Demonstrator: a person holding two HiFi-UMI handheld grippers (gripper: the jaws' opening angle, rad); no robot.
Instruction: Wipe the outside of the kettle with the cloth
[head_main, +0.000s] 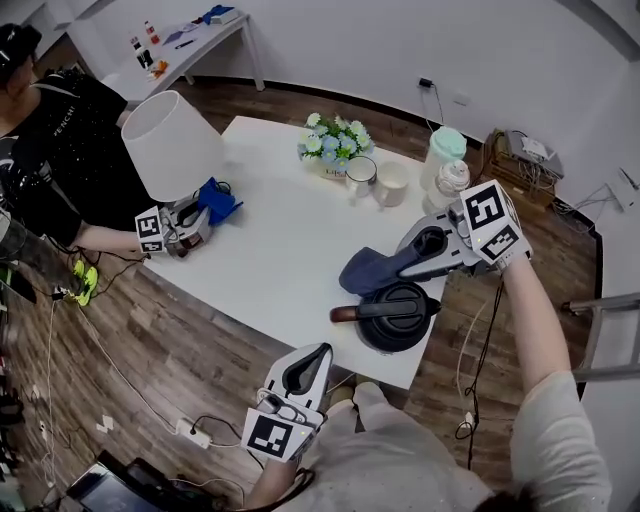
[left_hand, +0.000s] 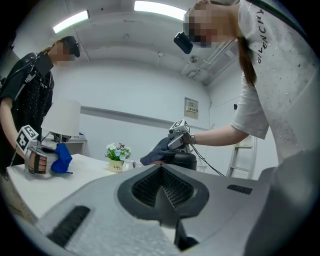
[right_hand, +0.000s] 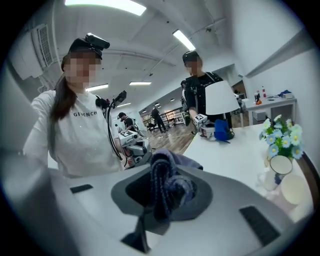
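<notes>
Kettle (head_main: 398, 318) on white counter (head_main: 290, 250), right claw (head_main: 408, 262) clamping blue cloth (head_main: 368, 270) at its 11 o'clock, left claw (head_main: 314, 357) closed, empty

The kettle (head_main: 398, 318) is black and round, lid on, with a dark handle across its top that ends in a brownish tip. It stands upright near the front edge of the white table (head_main: 290, 240). The cloth (head_main: 372, 268) is dark blue and bunched, clamped in the right gripper (head_main: 400, 262) just behind the kettle's top. Whether the two touch cannot be told.
</notes>
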